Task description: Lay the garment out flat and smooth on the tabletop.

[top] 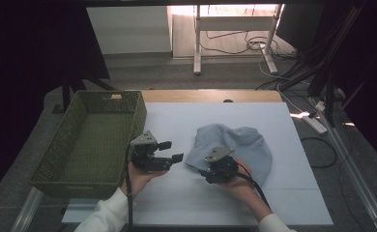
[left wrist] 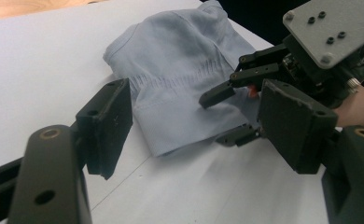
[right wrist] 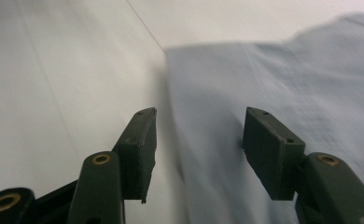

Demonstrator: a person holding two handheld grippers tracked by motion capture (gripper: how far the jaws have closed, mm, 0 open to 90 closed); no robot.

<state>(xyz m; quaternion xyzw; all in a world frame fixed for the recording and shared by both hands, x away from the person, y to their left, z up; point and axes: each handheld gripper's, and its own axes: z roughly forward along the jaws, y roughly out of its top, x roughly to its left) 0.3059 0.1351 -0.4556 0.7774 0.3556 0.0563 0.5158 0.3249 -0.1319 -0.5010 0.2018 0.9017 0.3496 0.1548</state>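
A light blue garment [top: 244, 145] lies bunched on the white sheet [top: 177, 198] that covers the table. My right gripper [top: 203, 173] sits at the garment's near left edge with its jaws apart. In the right gripper view the right gripper [right wrist: 199, 126] has the cloth [right wrist: 283, 79] lying under and between its pads, which do not press on it. My left gripper [top: 173, 151] is held just left of the garment, open, with nothing in it. In the left gripper view the left gripper [left wrist: 199, 112] faces the garment [left wrist: 180, 70] and the right gripper [left wrist: 216, 119].
A green wicker basket [top: 138, 121] stands at the table's left side and has nothing in it. Cables and a power strip [top: 317, 123] lie on the floor beyond the right edge. A white desk frame [top: 235, 24] stands behind the table.
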